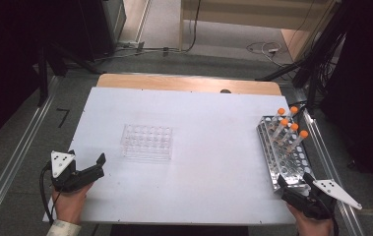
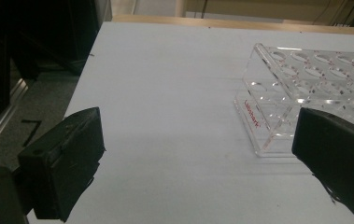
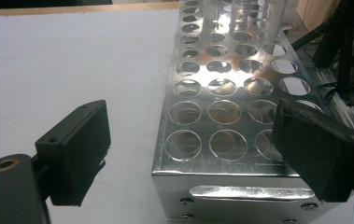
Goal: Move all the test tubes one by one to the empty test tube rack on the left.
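Note:
A clear plastic tube rack (image 1: 147, 142) with empty holes lies left of the middle of the white board (image 1: 208, 113). A metal tube rack (image 1: 286, 157) stands at the board's right edge, with several orange-capped tubes (image 1: 289, 129) in its far end. My left gripper (image 1: 86, 158) is open at the front left corner, short of the clear rack (image 2: 305, 84); its jaws (image 2: 200, 126) hold nothing. My right gripper (image 1: 295, 181) is open at the metal rack's near end. In the right gripper view the rack (image 3: 221, 88) lies ahead of the wide jaws (image 3: 193, 116), which do not touch it.
The board rests on a wooden table (image 1: 189, 82) whose far edge shows beyond it. Aluminium rails (image 1: 7, 167) run along both sides on the floor. Cables (image 1: 263, 48) lie on the floor at the back, and dark stands rise at both sides.

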`<state>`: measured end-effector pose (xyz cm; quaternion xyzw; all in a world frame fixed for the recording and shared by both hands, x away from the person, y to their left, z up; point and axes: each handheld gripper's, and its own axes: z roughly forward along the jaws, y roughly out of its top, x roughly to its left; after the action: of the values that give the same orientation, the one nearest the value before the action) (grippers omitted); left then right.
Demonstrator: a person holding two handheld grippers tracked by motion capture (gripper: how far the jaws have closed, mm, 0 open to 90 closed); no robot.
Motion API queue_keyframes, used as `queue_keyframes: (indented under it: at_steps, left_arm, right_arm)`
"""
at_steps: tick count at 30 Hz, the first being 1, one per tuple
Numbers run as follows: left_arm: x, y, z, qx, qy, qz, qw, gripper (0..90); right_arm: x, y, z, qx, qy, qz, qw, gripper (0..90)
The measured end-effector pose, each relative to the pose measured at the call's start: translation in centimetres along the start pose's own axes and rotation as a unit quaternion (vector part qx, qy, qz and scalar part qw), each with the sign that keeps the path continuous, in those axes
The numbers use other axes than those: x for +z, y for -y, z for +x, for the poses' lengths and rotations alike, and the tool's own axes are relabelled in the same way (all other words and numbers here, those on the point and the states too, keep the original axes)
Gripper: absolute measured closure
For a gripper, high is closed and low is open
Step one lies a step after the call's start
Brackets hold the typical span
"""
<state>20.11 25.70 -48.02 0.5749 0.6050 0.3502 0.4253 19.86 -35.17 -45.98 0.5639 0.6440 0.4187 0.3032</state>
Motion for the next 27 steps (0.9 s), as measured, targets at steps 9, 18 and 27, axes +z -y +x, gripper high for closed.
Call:
queue_keyframes:
  at_steps: [9,18,27]
  left_arm:
    - [-0.6,0.2,-0.7,0.026,-0.003,-0.014,0.9996,3.4]
    - [-0.8,0.3,-0.6,0.026,-0.008,-0.023,0.9994,3.5]
    - [-0.8,0.3,-0.8,0.034,-0.009,-0.022,0.9991,3.9]
  right_arm:
    - [0.4,-0.7,-0.2,-0.001,0.009,-0.004,1.0000,10.5]
    - [1.3,-1.5,-1.1,-0.006,0.020,-0.004,0.9998,10.9]
    - [1.8,-3.2,-2.5,-0.004,0.032,-0.013,0.9994,11.5]
